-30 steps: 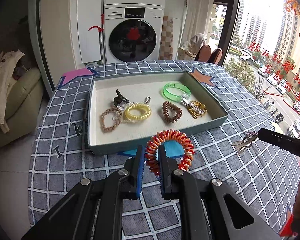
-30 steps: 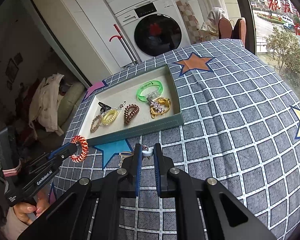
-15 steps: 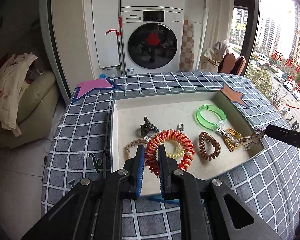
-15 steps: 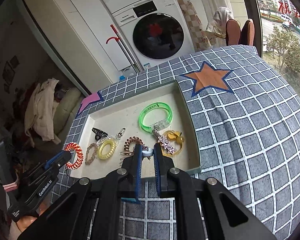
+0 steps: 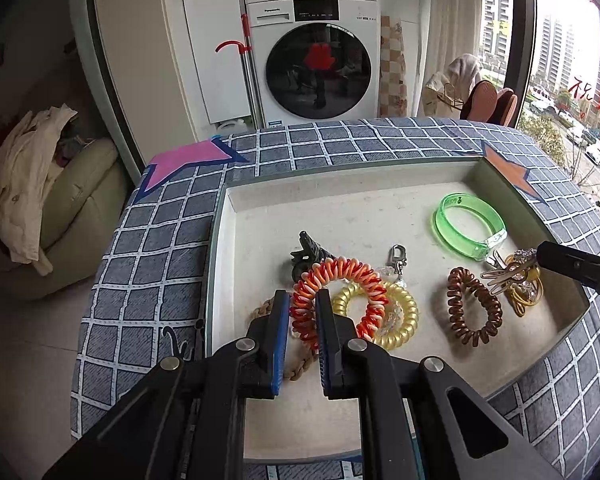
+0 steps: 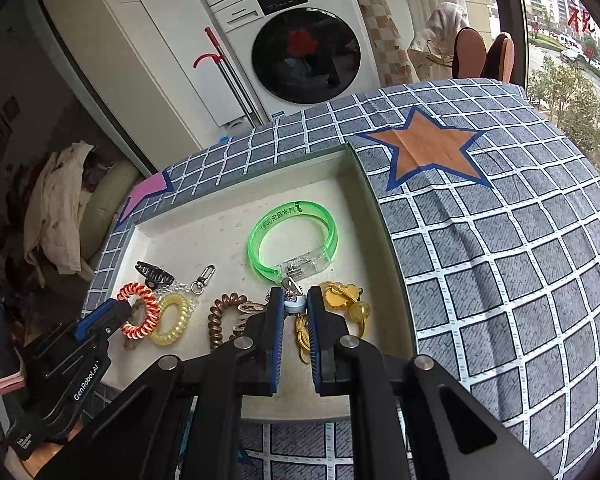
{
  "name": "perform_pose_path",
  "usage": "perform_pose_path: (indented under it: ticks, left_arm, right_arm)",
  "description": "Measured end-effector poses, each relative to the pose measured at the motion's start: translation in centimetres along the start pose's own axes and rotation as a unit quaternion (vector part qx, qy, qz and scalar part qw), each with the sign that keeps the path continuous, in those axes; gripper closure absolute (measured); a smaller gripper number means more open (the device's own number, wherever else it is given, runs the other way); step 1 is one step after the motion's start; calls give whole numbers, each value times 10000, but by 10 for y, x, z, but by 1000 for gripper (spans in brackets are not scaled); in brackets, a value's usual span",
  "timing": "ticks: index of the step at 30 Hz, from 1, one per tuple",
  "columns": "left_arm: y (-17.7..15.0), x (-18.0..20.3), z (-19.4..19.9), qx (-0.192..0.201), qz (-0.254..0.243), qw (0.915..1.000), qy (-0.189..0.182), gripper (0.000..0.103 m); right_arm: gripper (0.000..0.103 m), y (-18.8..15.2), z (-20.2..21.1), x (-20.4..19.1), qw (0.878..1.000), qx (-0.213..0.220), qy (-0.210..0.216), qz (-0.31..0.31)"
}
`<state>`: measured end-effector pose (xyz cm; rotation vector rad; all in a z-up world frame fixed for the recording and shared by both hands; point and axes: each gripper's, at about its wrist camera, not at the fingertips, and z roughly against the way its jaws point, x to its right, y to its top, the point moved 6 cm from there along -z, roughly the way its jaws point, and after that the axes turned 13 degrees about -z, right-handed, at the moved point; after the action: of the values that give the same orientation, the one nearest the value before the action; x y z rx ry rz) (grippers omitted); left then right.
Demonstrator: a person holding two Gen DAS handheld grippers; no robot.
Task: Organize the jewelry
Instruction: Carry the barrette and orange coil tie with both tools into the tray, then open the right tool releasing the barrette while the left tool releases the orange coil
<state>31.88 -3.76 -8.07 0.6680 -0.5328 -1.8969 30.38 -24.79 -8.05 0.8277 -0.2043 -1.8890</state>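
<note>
Over the tray (image 5: 224,248) our left gripper (image 5: 302,304) pinched the orange spiral tie (image 5: 340,276); our right gripper (image 6: 294,304) clamped a small jewelled clip (image 6: 292,300). Inside lay the green bangle (image 6: 296,240), yellow coil (image 5: 396,320), brown coil (image 5: 474,310). Only the right view showed the orange star (image 6: 424,148) whole.

We're in a home: a front-loading washing machine (image 5: 318,66) stands upper centre against white cabinets, a cushioned seat (image 5: 76,204) heaped with clothes (image 5: 18,176) sits at left, and apartment towers (image 5: 556,56) show through the window, upper right.
</note>
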Motion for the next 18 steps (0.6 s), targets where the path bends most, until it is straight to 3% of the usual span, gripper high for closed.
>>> perform_pose_path:
  ticks: [11, 12, 13, 15, 18]
  left_arm:
    - [-6, 5, -9, -120, -82, 9999, 71, 69]
    - [-6, 5, -9, -128, -76, 9999, 63, 69]
    - [-6, 5, -10, -133, -75, 9999, 65, 69]
    - [-6, 6, -11, -146, -112, 9998, 88, 69]
    - [-6, 7, -11, -159, -142, 9997, 139, 69]
  right_arm:
    - [87, -8, -18, 3, 9995, -164, -207, 147]
    - [77, -9, -18, 3, 9995, -188, -217, 150]
    - [61, -9, -19, 4, 9994, -191, -237, 139]
    - [49, -10, -18, 4, 9995, -158, -245, 126]
    - [48, -11, -13, 1, 9996, -128, -200, 180]
